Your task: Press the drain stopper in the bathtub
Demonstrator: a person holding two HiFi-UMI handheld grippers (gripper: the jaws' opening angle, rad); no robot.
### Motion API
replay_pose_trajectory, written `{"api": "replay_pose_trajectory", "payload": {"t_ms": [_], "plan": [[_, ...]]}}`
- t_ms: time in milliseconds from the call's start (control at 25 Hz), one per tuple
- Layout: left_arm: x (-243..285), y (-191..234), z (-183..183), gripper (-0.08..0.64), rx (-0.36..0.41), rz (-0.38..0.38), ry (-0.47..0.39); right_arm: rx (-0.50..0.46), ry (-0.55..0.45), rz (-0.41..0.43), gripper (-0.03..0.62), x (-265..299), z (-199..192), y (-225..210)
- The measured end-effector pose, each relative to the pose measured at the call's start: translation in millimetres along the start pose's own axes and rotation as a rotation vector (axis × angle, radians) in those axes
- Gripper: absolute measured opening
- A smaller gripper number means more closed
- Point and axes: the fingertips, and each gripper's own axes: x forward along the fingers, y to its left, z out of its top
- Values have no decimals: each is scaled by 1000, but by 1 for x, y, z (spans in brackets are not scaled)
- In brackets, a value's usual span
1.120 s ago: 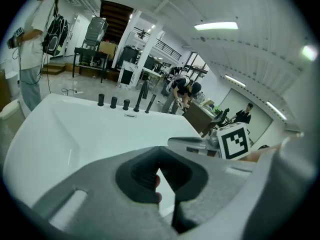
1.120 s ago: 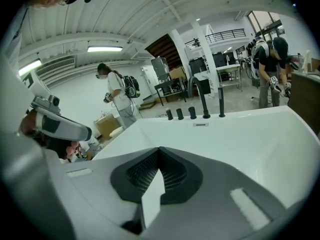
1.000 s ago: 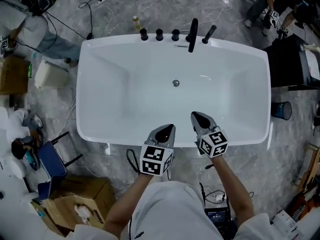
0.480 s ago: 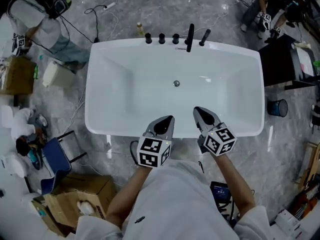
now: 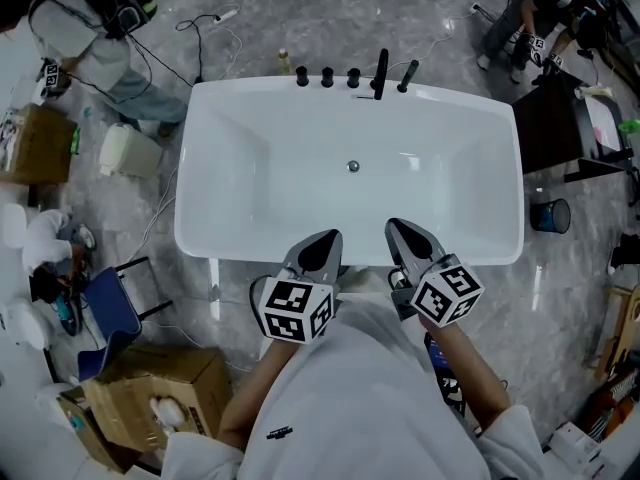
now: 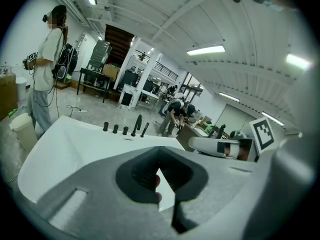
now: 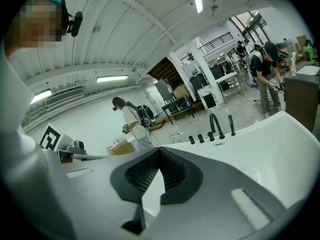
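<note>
both arms reach forward from the bottom of the head view, elbows bent. the left forearm [image 5: 252, 400] comes up from 7 o'clock and the right forearm [image 5: 468, 376] from 5. the left hand-held gripper [image 5: 324, 244] points toward 1 o'clock and the right hand-held gripper [image 5: 398, 232] toward 11, so the tips lean in toward each other without touching. each one's own view shows its jaws pressed together at the tips with nothing between them. marker cubes sit at the wrist ends.
</note>
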Motion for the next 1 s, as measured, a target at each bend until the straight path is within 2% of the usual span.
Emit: {"api": "replay_pose_trajectory", "payload": {"t_ms": [200, 280, 440, 680, 800, 1000], "plan": [[-15, 0, -3, -2, 21, -7, -3, 63, 10, 61, -6, 5, -19, 31], [-13, 3, -4, -2, 42, -11, 0, 61, 25, 69, -6, 8, -28, 38], [-5, 6, -2, -2, 66, -28, 10, -18, 18, 25, -6, 9, -23, 45], [-26, 15, 0, -2, 97, -41, 4, -121, -92, -75, -6, 17, -13, 93], [-21, 5, -6, 0, 112, -62, 26, -146, -124, -101, -6, 6, -11, 91], [4, -21, -4, 0, 136, -83, 57, -80, -158, -129, -6, -15, 3, 55]]}}
